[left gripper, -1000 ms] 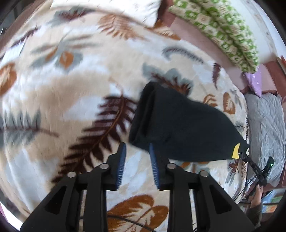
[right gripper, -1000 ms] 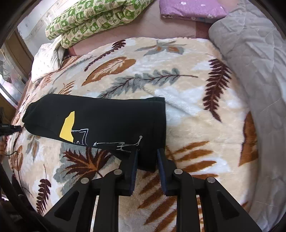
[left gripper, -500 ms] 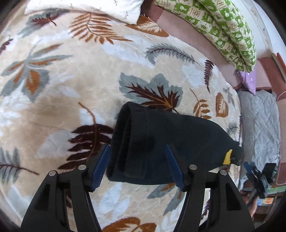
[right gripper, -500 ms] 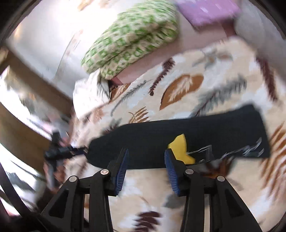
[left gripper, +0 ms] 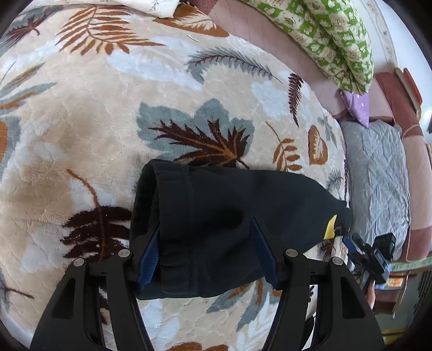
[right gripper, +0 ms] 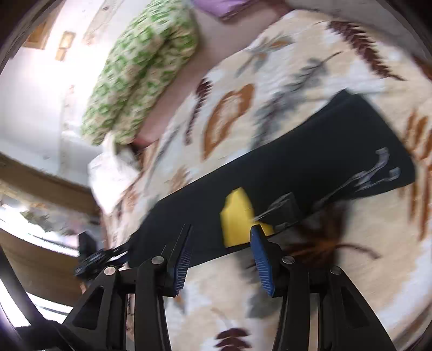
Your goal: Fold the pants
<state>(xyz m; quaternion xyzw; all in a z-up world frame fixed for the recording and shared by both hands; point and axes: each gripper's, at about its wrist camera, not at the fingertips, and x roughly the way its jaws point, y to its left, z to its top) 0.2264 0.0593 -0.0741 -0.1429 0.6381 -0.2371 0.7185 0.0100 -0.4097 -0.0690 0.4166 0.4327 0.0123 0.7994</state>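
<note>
2 grippers are standing wide open, holding nothing: left gripper (left gripper: 206, 249) is straddling the pants' (left gripper: 232, 216) waistband, right gripper (right gripper: 220, 256) hovering near their yellow patch (right gripper: 236, 216), pants lying on the blanket (left gripper: 81, 121).

Leaf-print blanket (left gripper: 81, 113), green patterned quilt (left gripper: 332, 35), grey quilted cover (left gripper: 378, 172), purple cloth (left gripper: 356, 105)

Open leaf-print blanket (left gripper: 89, 113) all round the folded black pants (left gripper: 243, 205), broad and flat to the left and beyond. Hemmed at the far edge by a green patterned quilt (left gripper: 332, 35) and a white pillow (left gripper: 151, 5). Grey quilted cover (left gripper: 378, 172) along the right side. Wide-spread fingers of the left gripper (left gripper: 206, 253) straddling the pants' near end. Right gripper (right gripper: 220, 259) spread over the pants' long edge.
</note>
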